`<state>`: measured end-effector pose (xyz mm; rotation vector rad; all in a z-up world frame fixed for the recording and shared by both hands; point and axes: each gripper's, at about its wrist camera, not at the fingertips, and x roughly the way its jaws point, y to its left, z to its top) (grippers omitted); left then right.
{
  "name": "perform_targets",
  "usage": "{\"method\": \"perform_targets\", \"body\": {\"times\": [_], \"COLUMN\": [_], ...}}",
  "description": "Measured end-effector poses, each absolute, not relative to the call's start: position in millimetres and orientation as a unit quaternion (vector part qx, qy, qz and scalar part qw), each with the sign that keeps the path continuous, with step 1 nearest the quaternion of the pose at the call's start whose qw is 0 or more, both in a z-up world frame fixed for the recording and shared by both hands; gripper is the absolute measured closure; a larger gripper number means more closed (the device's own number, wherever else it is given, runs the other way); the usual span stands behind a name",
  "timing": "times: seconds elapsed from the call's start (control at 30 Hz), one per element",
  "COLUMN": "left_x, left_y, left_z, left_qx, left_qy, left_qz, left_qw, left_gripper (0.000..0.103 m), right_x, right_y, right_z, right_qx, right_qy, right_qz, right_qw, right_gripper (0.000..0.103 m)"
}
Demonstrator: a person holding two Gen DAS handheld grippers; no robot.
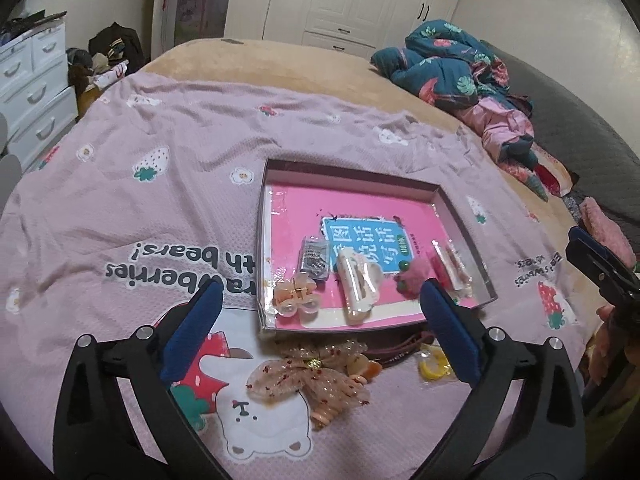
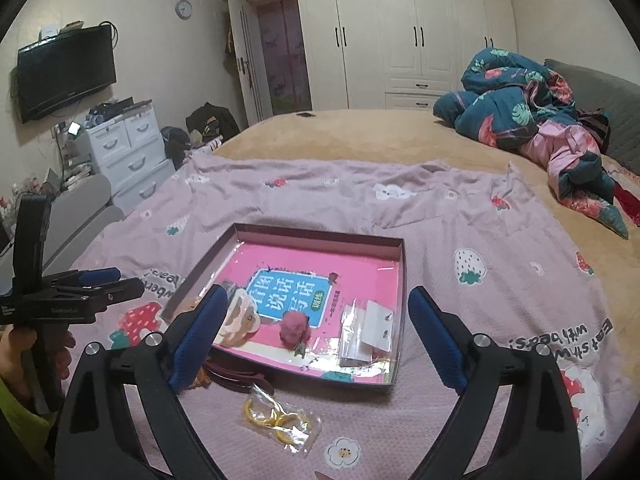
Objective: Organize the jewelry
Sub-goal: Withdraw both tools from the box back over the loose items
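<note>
Nearest the right claw (image 2: 314,334): a clear packet of yellow hoops (image 2: 280,420) lying on the pink bedsheet (image 2: 460,216), just in front of the shallow tray (image 2: 402,276). Both claws spread wide, nothing held; left claw (image 1: 320,312) hangs over a sheer spotted bow (image 1: 308,376), also outside the tray. Inside the tray: peach claw clip (image 1: 296,300), long pale clip (image 1: 356,284), pink pompom (image 2: 296,328), carded studs in film (image 2: 366,330).

Handling, as judged: packet light, slippery, crinkly; pinch one corner flat. Bow soft, limp; take its knot.

Legible: "Eat strawberries with bears!" on the sheet; Chinese title on the tray's blue panel.
</note>
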<state>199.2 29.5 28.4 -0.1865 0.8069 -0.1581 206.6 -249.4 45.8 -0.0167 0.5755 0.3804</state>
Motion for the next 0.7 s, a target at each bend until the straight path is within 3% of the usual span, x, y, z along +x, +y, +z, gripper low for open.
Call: {"method": "perform_targets", "body": {"times": [0.7], "left_x": [150], "left_y": [29], "left_z": [54], "left_qx": [-0.089], "left_qy": [0.362], "left_qz": [-0.082], "left_qw": [0.924], "left_gripper": [0.009], "right_x": [157], "right_y": [-245], "right_z": [69], "right_qx": [-0.022], "right_qy": [0.253], "right_qz": [0.207], "right_qw": [0.945], "right_gripper": [0.008]}}
